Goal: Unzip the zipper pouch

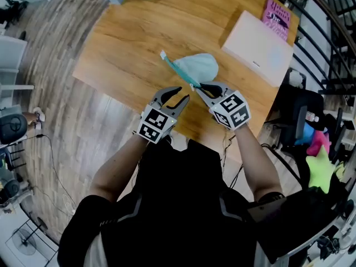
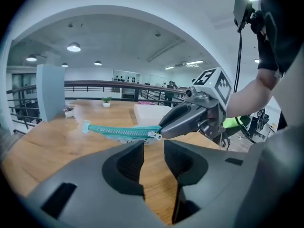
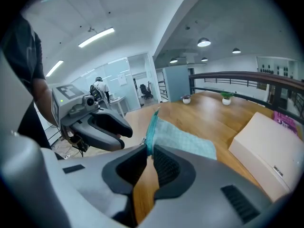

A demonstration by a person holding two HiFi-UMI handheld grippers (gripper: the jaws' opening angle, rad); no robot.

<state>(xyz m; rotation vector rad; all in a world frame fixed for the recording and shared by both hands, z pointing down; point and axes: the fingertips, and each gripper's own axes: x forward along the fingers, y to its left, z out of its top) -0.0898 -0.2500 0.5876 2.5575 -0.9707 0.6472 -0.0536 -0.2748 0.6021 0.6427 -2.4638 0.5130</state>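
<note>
Table: the light wooden table (image 1: 111, 43) lies ahead of you.
Pouch: the teal fabric zipper pouch (image 1: 201, 67) is over the table's middle, with its near end between the jaws of your right gripper (image 1: 196, 88).
Left gripper: your left gripper (image 1: 182, 94) is just left of the right one, apart from the pouch.
Box: the pale pink rectangular box (image 1: 257, 46) lies to the right of the pouch, apart from it.
Book: the magenta book (image 1: 276, 13) lies behind the box, at the far right corner.

From where I stand there is one wooden table (image 1: 133, 43), and on it one teal zipper pouch (image 1: 197, 67), one white box (image 1: 258, 46), one pink book (image 1: 277, 14) and two small potted plants, one plant (image 3: 186, 99) and another plant (image 3: 226, 98). One person holds two grippers, the left gripper (image 1: 183, 93) and the right gripper (image 1: 197, 89).
</note>
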